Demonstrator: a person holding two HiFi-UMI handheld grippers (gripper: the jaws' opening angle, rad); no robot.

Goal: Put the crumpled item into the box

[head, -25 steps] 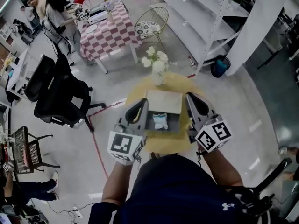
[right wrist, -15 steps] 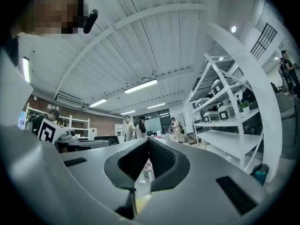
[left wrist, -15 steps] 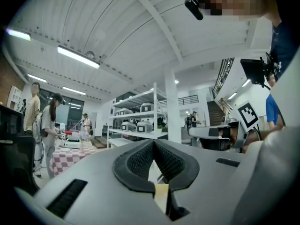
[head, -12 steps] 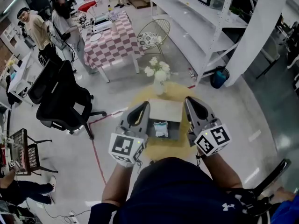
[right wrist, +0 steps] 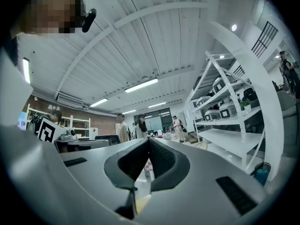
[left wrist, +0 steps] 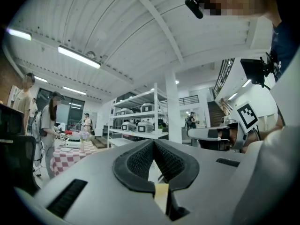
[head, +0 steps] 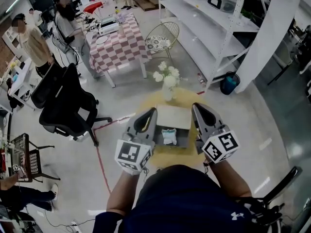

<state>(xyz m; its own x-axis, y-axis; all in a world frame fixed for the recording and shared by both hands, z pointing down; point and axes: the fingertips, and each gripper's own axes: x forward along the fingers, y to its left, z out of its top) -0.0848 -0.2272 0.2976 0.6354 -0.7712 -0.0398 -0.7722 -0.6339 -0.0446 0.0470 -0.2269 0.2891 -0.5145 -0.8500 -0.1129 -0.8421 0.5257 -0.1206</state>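
A crumpled white-and-blue item (head: pixel 168 136) lies inside an open grey box (head: pixel 181 140), whose pale lid (head: pixel 172 116) stands up at the far side. The box rests on a round yellow table (head: pixel 188 97). In the head view my left gripper (head: pixel 152 111) is held just left of the box, and my right gripper (head: pixel 195 106) is just right of it. Both point away from me and roughly level. In the left gripper view the left gripper (left wrist: pixel 153 141) has its pads meeting with nothing between them. The right gripper (right wrist: pixel 149 140) looks the same in its own view.
A vase of white flowers (head: pixel 166 76) stands at the table's far edge. A black office chair (head: pixel 65 106) is to the left, with a checkered table (head: pixel 116 42), a wire chair (head: pixel 162 35) and white shelving (head: pixel 218 18) beyond. Two people (head: pixel 29 35) stand at the back left.
Both grippers stay beside the box. The people at the back left have shifted position.
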